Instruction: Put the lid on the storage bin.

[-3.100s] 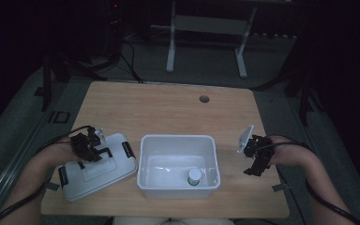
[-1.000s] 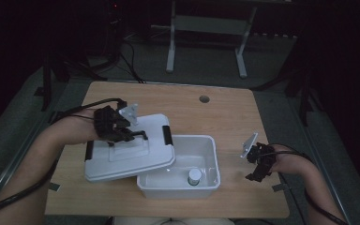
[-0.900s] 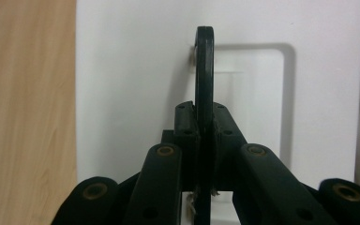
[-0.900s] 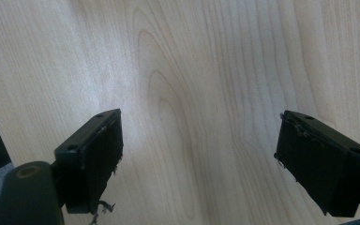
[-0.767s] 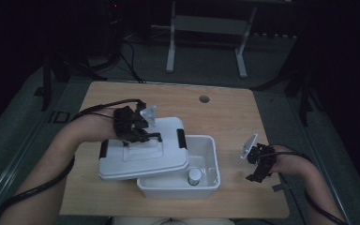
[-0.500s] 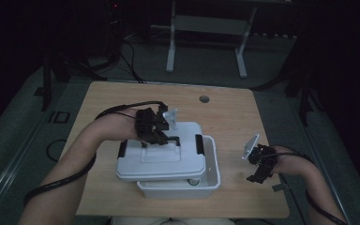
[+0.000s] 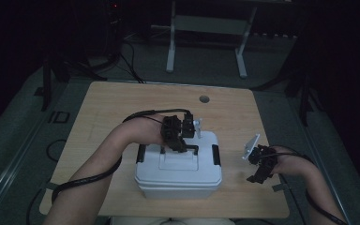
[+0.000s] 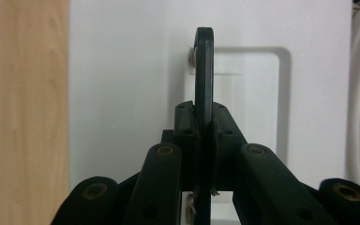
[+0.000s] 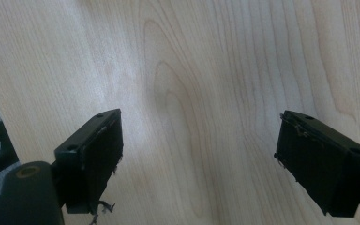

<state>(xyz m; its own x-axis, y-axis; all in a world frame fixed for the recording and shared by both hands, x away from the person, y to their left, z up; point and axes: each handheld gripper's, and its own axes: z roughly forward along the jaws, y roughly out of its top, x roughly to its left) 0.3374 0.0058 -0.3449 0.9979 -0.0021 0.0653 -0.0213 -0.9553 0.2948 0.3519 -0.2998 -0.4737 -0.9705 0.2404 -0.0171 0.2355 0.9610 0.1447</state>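
Note:
A white lid (image 7: 178, 164) with a black handle (image 7: 191, 149) and black side latches (image 7: 216, 154) lies on top of the white box (image 7: 178, 187) at the table's front middle. My left gripper (image 7: 180, 145) is shut on the handle at the lid's far side. In the left gripper view the jaws pinch the thin black handle (image 8: 204, 70) edge-on over the white lid (image 8: 122, 70). What is inside the box is hidden. To the right of the box, my right gripper (image 7: 258, 172) hangs open above bare wood (image 9: 192, 70) with nothing between its jaws.
The wooden table (image 7: 112, 108) has a round hole (image 7: 204, 99) near its far edge. A metal stand (image 7: 206, 28) and cables sit on the floor beyond the table. Bare wood lies to the left of and behind the box.
My left gripper carried the lid from the table's left side rightward over the open box, and it now rests on top. The right gripper has barely moved.

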